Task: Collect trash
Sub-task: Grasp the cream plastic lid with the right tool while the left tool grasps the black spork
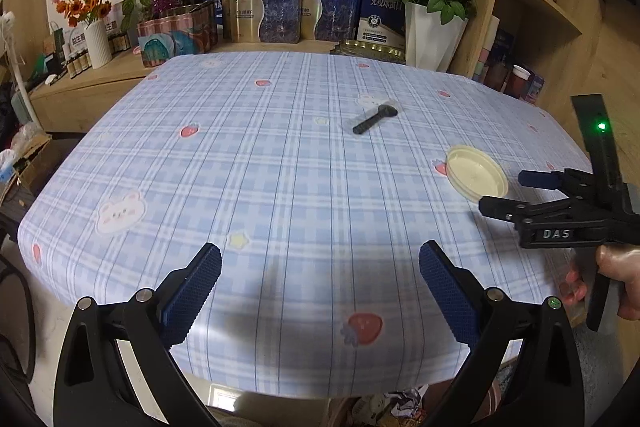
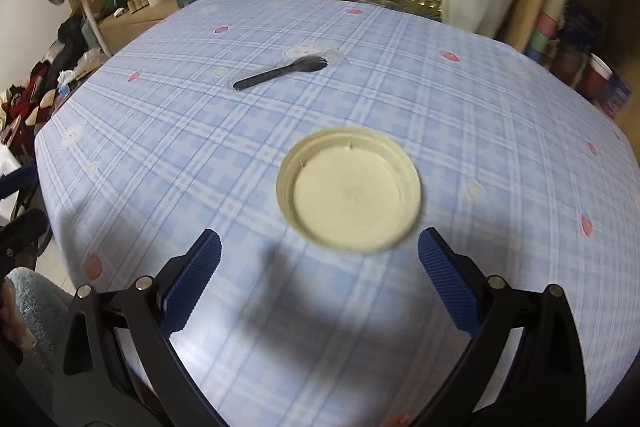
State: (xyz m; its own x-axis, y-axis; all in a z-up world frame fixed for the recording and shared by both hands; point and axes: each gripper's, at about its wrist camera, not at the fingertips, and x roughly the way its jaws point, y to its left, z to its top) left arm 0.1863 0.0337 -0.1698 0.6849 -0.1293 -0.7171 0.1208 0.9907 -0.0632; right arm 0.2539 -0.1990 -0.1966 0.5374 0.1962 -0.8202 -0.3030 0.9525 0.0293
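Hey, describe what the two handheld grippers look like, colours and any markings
Both are black plastic frames with silver round bolts at the joints. The left gripper has fingers faced with dark blue textured pads. The right gripper matches; from the left camera, its body reads "DAS" in white letters, a green light glows on its upright bar, and a bare hand grips it.

"DAS" on the right gripper [image 1: 516,193]; box labels seem illegible.

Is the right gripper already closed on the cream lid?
No, the right gripper is open, its fingers apart just short of the cream lid lying on the tablecloth.
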